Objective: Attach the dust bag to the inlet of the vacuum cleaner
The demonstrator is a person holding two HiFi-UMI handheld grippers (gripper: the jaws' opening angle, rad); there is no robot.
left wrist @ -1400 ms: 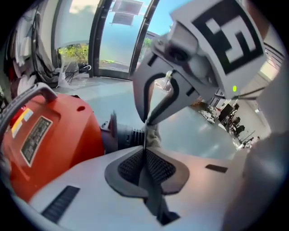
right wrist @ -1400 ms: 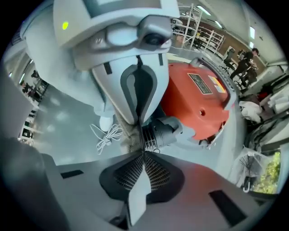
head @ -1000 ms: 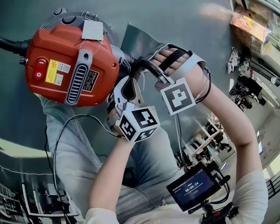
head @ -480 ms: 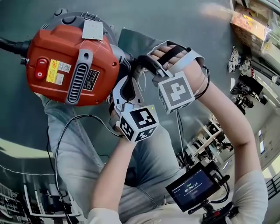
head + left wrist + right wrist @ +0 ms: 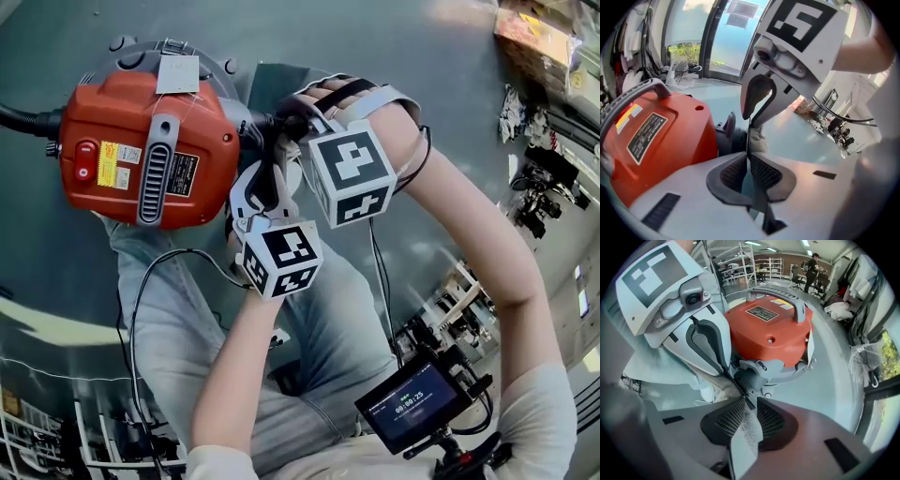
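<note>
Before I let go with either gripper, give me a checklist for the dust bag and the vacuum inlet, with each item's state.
1. Left gripper holding the dust bag: ok, its jaws are shut on a thin edge of it.
2. Right gripper holding the bag: cannot tell. Its jaws have just been opening, with a strip of fabric between them.
3. Bag seated on the inlet: cannot tell. Fabric lies beside it, but the joint itself does not show.
4. Both grippers close to the inlet: ok.
5. Vacuum cleaner standing upright: ok.
</note>
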